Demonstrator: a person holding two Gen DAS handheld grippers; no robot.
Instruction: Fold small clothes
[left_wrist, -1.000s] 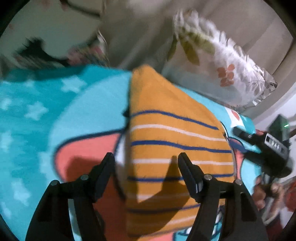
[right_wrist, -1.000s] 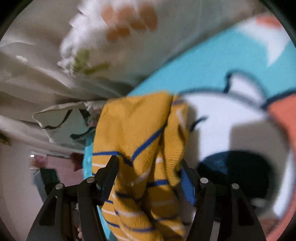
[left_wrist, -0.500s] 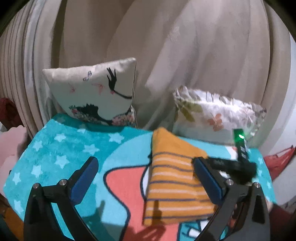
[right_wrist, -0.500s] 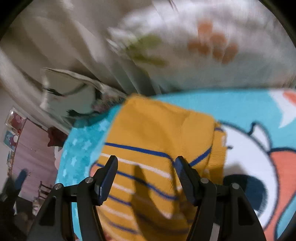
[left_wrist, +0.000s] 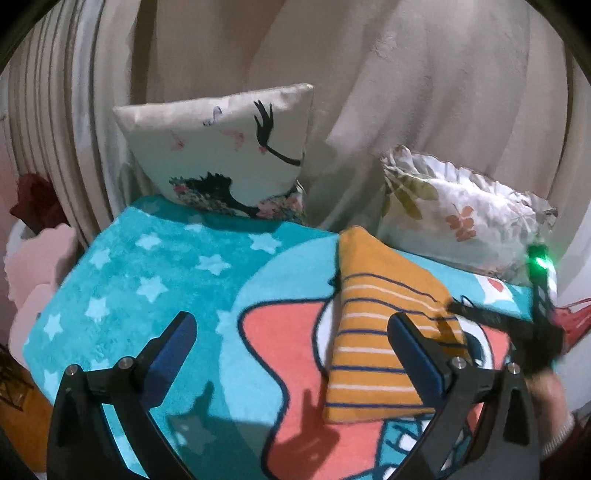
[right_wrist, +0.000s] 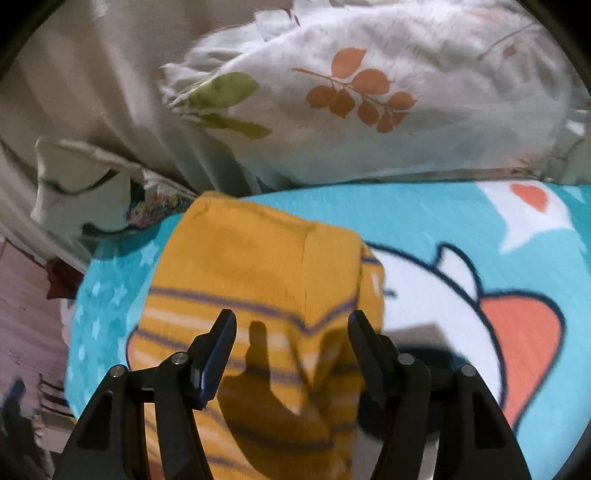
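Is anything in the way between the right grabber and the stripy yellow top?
Nothing visible. The right gripper hangs open just above the folded yellow striped top, with only air between. The leaf-print pillow sits behind the top, beyond it on the blue cartoon blanket.

The left gripper (left_wrist: 291, 334) hangs with its fingers (left_wrist: 173, 343) spread wide and nothing between them, while the folded orange striped garment (left_wrist: 384, 332) lies on the turquoise cartoon blanket (left_wrist: 155, 280) just beyond the right-side finger.
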